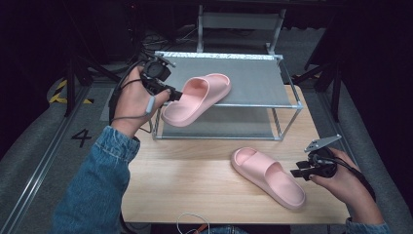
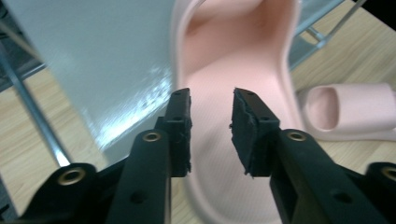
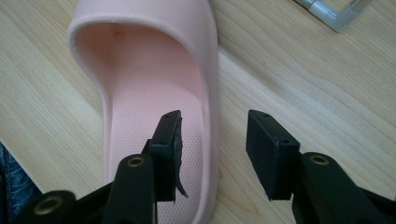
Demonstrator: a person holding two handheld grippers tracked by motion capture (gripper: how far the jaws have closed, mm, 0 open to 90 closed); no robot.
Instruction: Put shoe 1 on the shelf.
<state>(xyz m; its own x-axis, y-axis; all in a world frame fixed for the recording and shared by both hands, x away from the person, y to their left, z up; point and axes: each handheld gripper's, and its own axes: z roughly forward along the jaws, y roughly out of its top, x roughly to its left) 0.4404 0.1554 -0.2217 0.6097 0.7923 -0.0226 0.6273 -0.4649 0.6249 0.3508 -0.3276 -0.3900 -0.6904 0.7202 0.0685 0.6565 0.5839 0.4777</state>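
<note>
Two pink slippers in play. Second slipper [image 1: 268, 177] flat on the wooden table [image 1: 195, 185] in front of the rack [image 1: 287, 92], long axis slanting from near centre toward the right front corner, heel end just beside the right gripper [image 1: 298, 171], far nearer that hand than the other. Right gripper low and nearly level, jaws wide apart and empty, straddling the slipper's side wall in the right gripper view. First slipper [image 1: 197, 97] on the rack's upper shelf, heel overhanging the left edge beside the left gripper [image 1: 175, 94], jaws apart, pressing on nothing.
</note>
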